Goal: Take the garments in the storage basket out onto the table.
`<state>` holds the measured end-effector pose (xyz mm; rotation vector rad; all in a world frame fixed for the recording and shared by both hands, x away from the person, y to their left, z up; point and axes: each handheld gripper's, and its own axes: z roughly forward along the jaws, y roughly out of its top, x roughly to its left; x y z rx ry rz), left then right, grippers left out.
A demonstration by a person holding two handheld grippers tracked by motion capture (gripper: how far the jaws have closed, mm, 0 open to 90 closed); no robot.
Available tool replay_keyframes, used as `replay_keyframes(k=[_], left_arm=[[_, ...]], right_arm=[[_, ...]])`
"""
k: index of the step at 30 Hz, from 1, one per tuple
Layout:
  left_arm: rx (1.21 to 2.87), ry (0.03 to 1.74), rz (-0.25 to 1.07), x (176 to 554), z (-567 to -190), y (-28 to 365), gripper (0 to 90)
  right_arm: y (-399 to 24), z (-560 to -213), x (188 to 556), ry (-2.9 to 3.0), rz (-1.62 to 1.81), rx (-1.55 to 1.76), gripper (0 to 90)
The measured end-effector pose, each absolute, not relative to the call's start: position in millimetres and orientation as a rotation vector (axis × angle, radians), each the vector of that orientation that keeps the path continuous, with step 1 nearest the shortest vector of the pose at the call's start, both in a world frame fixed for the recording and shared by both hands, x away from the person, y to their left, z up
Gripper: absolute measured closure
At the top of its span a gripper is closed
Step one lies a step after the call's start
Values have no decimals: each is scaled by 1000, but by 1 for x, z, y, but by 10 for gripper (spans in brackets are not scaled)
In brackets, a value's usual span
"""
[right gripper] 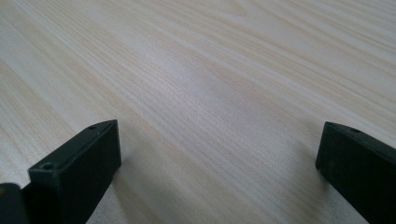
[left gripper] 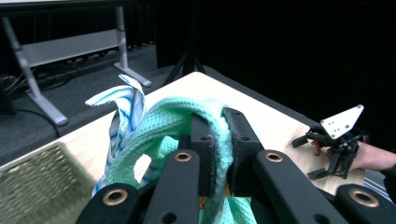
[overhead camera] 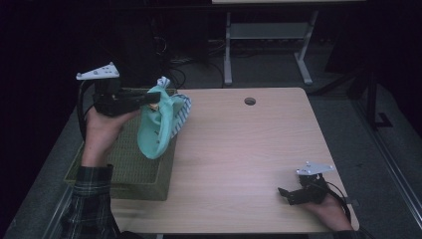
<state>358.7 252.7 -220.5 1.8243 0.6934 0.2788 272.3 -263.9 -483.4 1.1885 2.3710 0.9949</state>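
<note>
Pinching a mint-green knitted cloth (overhead camera: 156,130) between its pressed-together jaws, the left gripper (overhead camera: 155,97) holds it in the air above the woven basket (overhead camera: 133,167), over the basket's far right corner. A blue-striped white cloth (overhead camera: 182,113) hangs with it, seemingly tangled in the same fold, though the dim view leaves that unsure. Well to the right of the basket, the right gripper (overhead camera: 284,195) rests low on the wooden table (overhead camera: 239,149), its jaws spread wide with nothing between them.
</note>
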Motion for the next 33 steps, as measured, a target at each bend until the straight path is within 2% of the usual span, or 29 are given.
replay_keyframes(k=[33], left_arm=[[1879,577,160,373,-250,154,833]], right_arm=[[-263,-483,272,2373,996,1200,0]])
